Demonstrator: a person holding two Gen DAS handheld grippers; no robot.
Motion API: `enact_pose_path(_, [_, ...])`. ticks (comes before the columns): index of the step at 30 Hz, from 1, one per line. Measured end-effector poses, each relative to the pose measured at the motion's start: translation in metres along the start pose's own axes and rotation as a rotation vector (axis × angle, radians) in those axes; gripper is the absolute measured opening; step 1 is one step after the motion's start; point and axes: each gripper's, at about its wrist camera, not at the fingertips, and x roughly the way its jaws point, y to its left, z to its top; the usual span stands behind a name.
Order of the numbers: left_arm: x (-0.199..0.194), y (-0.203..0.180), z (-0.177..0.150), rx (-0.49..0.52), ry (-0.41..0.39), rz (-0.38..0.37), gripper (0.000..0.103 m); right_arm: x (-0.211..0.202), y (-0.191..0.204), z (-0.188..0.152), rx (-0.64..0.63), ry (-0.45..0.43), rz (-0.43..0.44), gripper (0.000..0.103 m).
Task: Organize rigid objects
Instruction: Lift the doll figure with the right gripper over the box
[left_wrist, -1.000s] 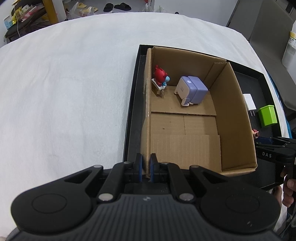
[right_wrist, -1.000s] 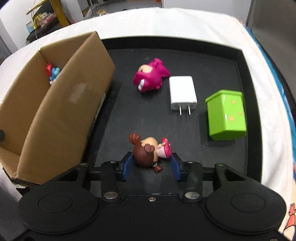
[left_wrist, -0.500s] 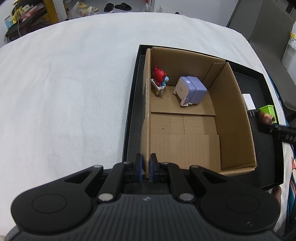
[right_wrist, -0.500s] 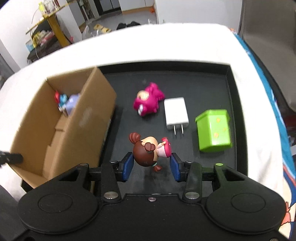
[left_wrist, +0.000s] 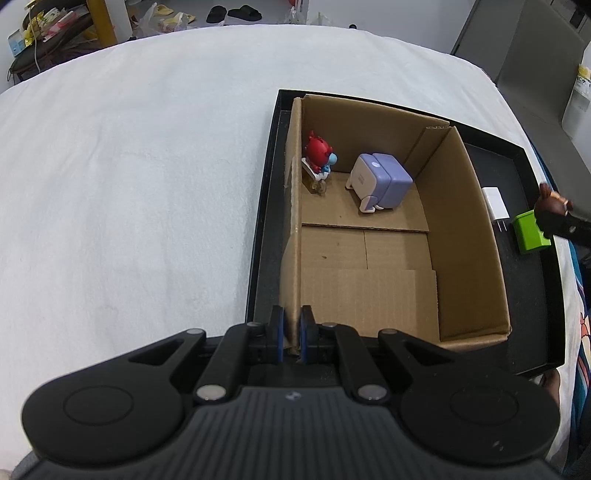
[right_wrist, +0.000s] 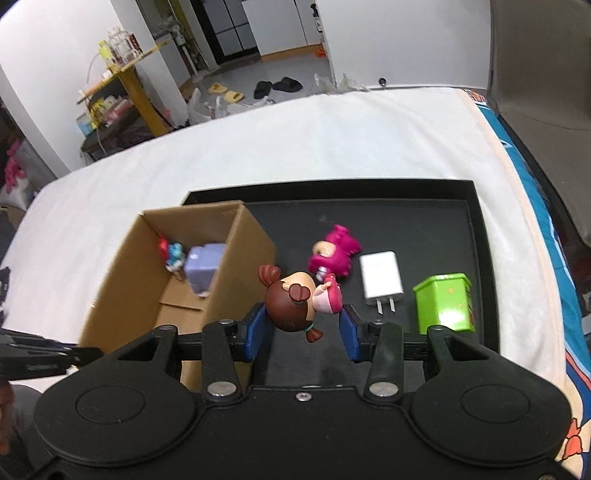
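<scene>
My right gripper (right_wrist: 302, 328) is shut on a brown-haired doll figure (right_wrist: 293, 301), held in the air above the black tray (right_wrist: 476, 221), just right of the cardboard box (right_wrist: 129, 291). My left gripper (left_wrist: 292, 334) is shut on the near left wall of the cardboard box (left_wrist: 469, 229). Inside the box stand a red and blue figure (left_wrist: 318, 155) and a lilac cube toy (left_wrist: 382, 181). On the tray lie a pink bear toy (right_wrist: 332, 254), a white charger (right_wrist: 380, 278) and a green box (right_wrist: 443, 302).
A white cloth (left_wrist: 129, 166) covers the table around the tray. The far tray floor (right_wrist: 369, 218) beyond the toys is bare. A yellow shelf (right_wrist: 125, 85) and slippers (right_wrist: 277, 86) stand on the floor beyond the table. A grey chair back (right_wrist: 539, 62) rises at the right.
My right gripper has risen with the doll figure off the tray floor and tilted more level, so more of the room shows. The left gripper has kept its hold on the box wall.
</scene>
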Motion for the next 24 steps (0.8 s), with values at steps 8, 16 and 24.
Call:
enact_pose_path(8, [0.000, 0.005, 0.004, -0.003, 0.023, -0.028, 0.008, -0.017, 0.023, 0.010, -0.006, -0.051, 0.104, 0.042])
enact_pose_path(16, [0.003, 0.009, 0.007, -0.008, 0.048, -0.065, 0.008, -0.018, 0.047, 0.013, -0.024, -0.067, 0.177, 0.042])
enact_pose_path(24, [0.004, 0.009, 0.012, 0.014, 0.081, -0.074, 0.009, -0.008, 0.063, 0.013, -0.025, -0.065, 0.210, 0.042])
